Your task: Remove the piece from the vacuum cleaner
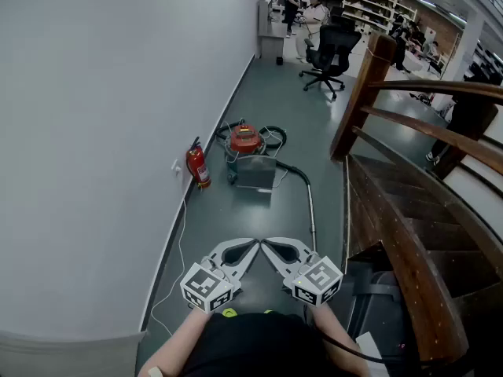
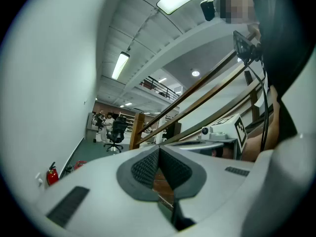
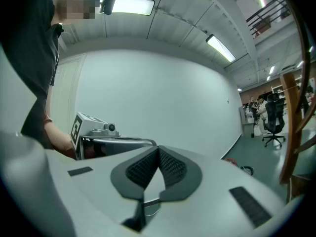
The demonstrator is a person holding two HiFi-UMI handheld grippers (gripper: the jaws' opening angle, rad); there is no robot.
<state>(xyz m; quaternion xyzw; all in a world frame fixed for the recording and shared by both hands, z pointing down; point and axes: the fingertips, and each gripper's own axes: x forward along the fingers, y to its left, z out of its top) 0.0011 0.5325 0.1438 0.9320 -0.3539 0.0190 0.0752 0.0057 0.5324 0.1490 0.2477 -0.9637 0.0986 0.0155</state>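
A vacuum cleaner with a red top and a metal drum stands on the green floor by the white wall, some way ahead of me. Its black hose and metal wand run from the drum toward me. My left gripper and right gripper are held close together low in the head view, tips nearly touching, well short of the vacuum. Both are shut and empty; in the left gripper view the left gripper's pads meet, and in the right gripper view the right gripper's pads meet too.
A red fire extinguisher stands against the wall left of the vacuum. A wooden staircase with a railing rises on the right. A black office chair, desks and people are far down the hall. A white cable lies along the wall.
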